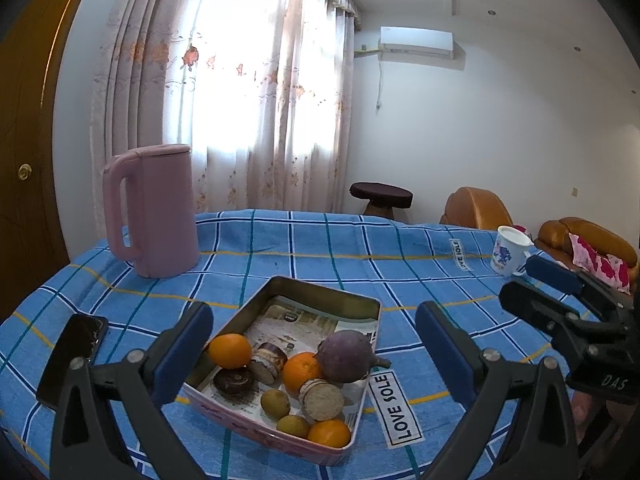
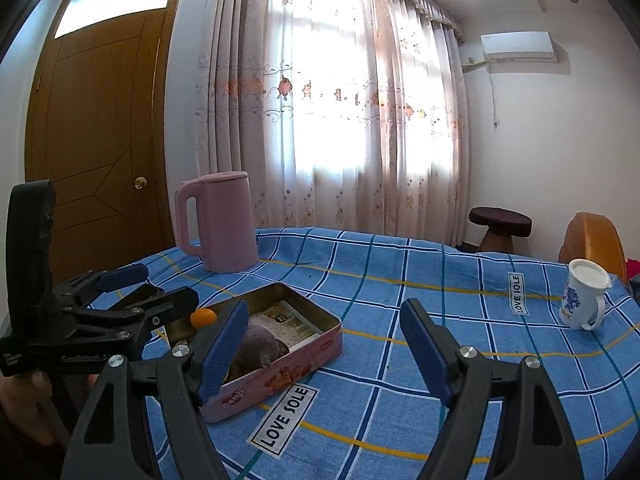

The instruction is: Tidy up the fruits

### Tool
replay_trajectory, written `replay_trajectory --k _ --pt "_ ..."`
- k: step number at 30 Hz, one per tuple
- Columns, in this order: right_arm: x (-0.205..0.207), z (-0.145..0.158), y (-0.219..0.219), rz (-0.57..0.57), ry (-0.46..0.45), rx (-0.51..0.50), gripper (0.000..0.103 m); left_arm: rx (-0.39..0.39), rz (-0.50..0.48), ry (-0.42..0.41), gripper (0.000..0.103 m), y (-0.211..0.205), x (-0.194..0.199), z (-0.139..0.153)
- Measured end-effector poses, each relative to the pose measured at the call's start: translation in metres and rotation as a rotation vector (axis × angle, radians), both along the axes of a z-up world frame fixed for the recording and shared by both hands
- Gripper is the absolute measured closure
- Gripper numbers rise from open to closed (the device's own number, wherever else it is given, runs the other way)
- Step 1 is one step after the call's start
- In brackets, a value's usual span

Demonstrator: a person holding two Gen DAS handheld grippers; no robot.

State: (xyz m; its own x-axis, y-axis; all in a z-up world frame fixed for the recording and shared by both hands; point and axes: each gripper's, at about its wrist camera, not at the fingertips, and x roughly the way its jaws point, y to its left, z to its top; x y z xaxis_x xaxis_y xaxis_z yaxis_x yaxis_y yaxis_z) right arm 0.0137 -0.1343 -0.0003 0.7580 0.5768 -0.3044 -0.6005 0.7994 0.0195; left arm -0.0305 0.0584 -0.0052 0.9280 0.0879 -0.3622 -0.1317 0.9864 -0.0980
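Holding nothing, both grippers hover over the desk [image 1: 400,256] with its blue checked cloth. The left gripper [image 1: 314,354] has its jaws spread wide on both sides of the pink tin [image 1: 280,438], and the right gripper [image 2: 324,346] has its jaws equally wide, over bare cloth at about 3 o'clock from the tin.

The fruits all lie inside the tin, crowded in its near half. One orange [image 1: 229,351] sits at 9 o'clock, a second orange [image 1: 301,372] in the middle, and a third orange [image 1: 329,433] at 5 o'clock in the near corner. A purple round fruit [image 1: 344,356] with a short stem rests against the middle orange, on its 3 o'clock side. Two small green fruits [image 1: 275,403] lie at 6 o'clock. Round biscuits [image 1: 321,400] lie mixed between them, touching the fruits.

This could be fruit already collected, or fruit waiting to be sorted out; I cannot tell which.

The risk I see is the crowding. Because the pieces touch each other, wide jaws may push a neighbour or pinch a biscuit together with a fruit. The oranges are round and smooth, so I think they could roll or slip out of a grip that is off centre. The tin looks light, and I judge that a jaw striking its wall may slide it on the cloth toward the phone [image 1: 72,360] at 9 o'clock.
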Motion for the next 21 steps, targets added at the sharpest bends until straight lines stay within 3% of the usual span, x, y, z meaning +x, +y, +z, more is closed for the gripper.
replay_trajectory --k 13,21 --pt "-0.002 -0.014 0.003 0.009 0.018 -0.021 0.024 -0.014 -0.029 0.0 0.0 -0.003 -0.002 -0.002" --pt "0.013 -0.021 -0.024 -0.064 0.052 -0.016 0.024 0.002 -0.024 0.024 0.0 -0.007 0.0 -0.006"
